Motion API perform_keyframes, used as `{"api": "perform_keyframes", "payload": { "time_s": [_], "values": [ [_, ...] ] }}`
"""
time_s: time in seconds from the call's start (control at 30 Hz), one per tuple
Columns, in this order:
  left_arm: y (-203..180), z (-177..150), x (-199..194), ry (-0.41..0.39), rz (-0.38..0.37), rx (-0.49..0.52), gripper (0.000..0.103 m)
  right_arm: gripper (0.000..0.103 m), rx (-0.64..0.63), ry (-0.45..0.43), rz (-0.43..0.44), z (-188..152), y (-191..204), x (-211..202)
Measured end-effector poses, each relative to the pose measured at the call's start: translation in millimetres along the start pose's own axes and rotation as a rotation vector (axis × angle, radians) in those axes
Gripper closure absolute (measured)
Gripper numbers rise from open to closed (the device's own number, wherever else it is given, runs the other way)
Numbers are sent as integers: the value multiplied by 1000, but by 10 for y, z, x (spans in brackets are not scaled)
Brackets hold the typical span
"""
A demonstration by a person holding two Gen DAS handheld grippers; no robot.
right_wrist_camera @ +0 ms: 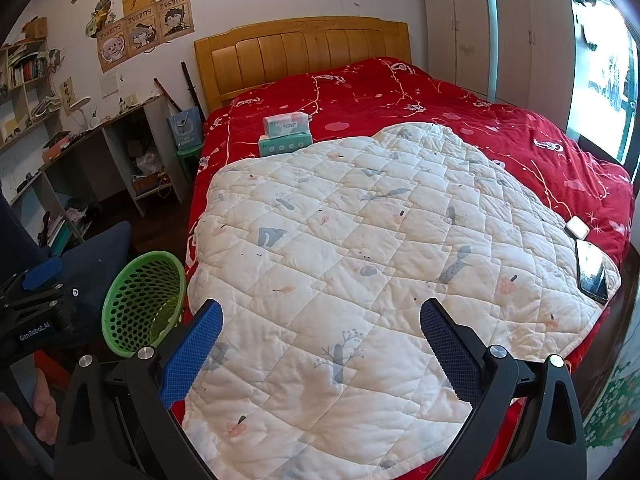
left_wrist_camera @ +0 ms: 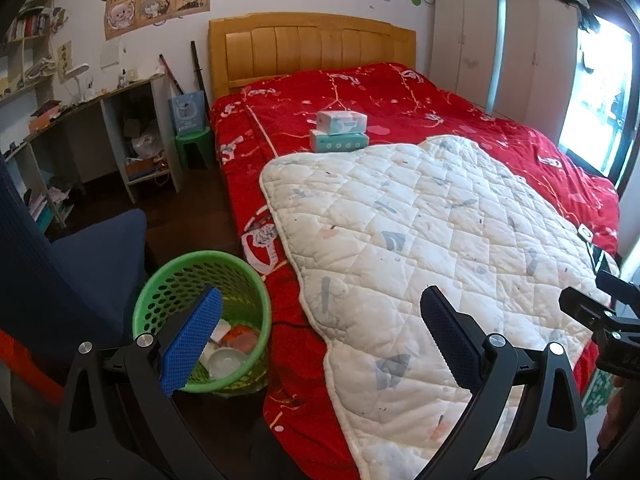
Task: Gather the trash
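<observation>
Several pieces of trash [left_wrist_camera: 228, 348]: were seen already lying in the bottom of the green basket [left_wrist_camera: 160, 288], among them a round white lid-like piece, an orange scrap and a white paper or box; no loose trash could be made out on the bed [right_wrist_camera: 400, 92] or the floor in either view.
Handling of the trash: was judged light and thin, the round piece stiff and probably slippery, the paper soft and easily crushed; an edge or rim was judged the best place for a pinch.
Basket: stood on the dark floor, just beside the near corner of the bed; its perforated plastic wall was judged light and easily tipped, so it would be best taken by the rim.
Left tool [left_wrist_camera: 316, 336]: was held wide open and empty, one blue pad in front of the basket's mouth, the other over the white quilt [left_wrist_camera: 420, 220].
Right tool [right_wrist_camera: 320, 344]: was likewise spread wide with nothing between its pads, above the quilt.
Tissue packs [right_wrist_camera: 285, 134]: two were stacked on the red cover [right_wrist_camera: 480, 120] at the quilt's far edge; they looked unopened and were not judged to be trash.
Phone [right_wrist_camera: 592, 272]: lay at the quilt's right edge, with a small white case [right_wrist_camera: 577, 227] just beyond it.
Desk [left_wrist_camera: 92, 100]: stood cluttered against the left wall, too small to be read for trash.
</observation>
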State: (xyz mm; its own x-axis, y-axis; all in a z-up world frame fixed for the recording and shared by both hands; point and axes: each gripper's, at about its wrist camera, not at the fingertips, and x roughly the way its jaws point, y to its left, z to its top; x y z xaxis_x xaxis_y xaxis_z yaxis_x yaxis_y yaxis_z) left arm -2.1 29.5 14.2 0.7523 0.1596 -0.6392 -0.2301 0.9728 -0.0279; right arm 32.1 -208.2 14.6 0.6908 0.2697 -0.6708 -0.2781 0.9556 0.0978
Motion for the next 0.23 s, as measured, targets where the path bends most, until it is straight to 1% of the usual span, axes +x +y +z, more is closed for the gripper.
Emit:
{"api": "perform_keyframes", "payload": {
  "time_s": [0.23],
  "values": [
    [-22,-14,20,6,0,-1,5,7,9,10,-10,-24,-71,51]
  ]
}}
